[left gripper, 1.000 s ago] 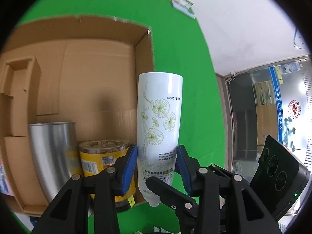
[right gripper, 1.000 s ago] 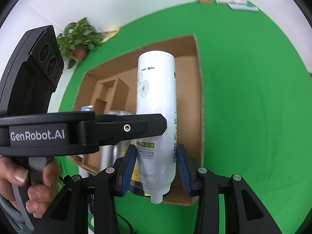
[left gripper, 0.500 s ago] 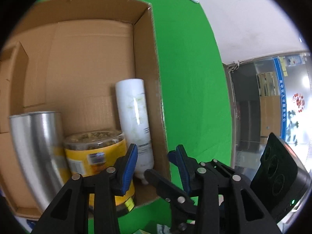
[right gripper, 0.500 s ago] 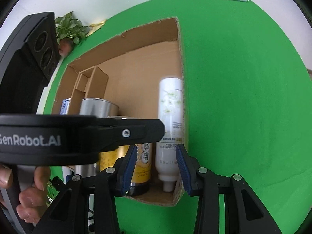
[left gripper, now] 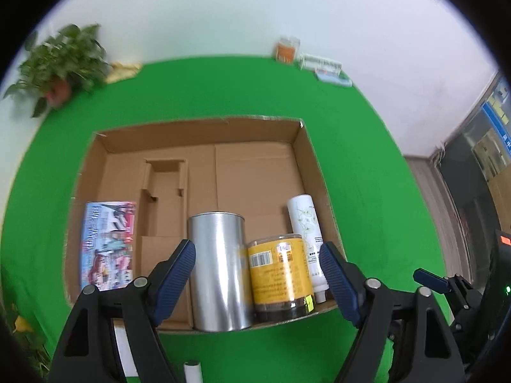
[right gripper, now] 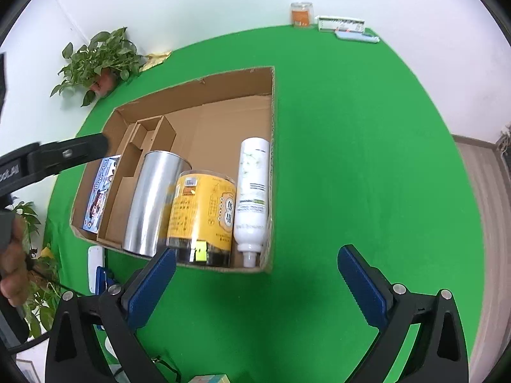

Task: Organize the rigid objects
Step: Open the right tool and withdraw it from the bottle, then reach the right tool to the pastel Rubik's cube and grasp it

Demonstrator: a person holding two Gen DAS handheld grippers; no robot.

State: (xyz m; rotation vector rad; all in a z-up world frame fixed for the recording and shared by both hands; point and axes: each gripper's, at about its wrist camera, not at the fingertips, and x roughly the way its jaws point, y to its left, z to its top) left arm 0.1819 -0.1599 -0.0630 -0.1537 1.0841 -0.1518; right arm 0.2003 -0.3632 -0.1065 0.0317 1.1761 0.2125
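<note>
An open cardboard box (left gripper: 322, 178) (right gripper: 198, 95) lies on the green table. In its near row lie a silver can (left gripper: 218, 271) (right gripper: 151, 204), a yellow jar (left gripper: 279, 271) (right gripper: 201, 217) and a white bottle (left gripper: 308, 239) (right gripper: 252, 191) against the right wall. A colourful booklet (left gripper: 107, 242) (right gripper: 100, 194) lies at the box's left. My left gripper (left gripper: 257, 279) is open and empty, above the box's near edge. My right gripper (right gripper: 255, 287) is open and empty, over green table in front of the box.
A potted plant (left gripper: 60, 70) (right gripper: 99, 60) stands at the back left. An orange jar (left gripper: 286, 49) (right gripper: 301, 14) and flat packets (left gripper: 322, 63) (right gripper: 341, 24) sit at the far edge. A cardboard divider (left gripper: 164, 198) sits inside the box. A white object (right gripper: 94, 265) lies near the box's front left.
Both grippers let go of the white bottle, which now lies in the box by its right wall. Both have opened wide and pulled back and up from the box.
</note>
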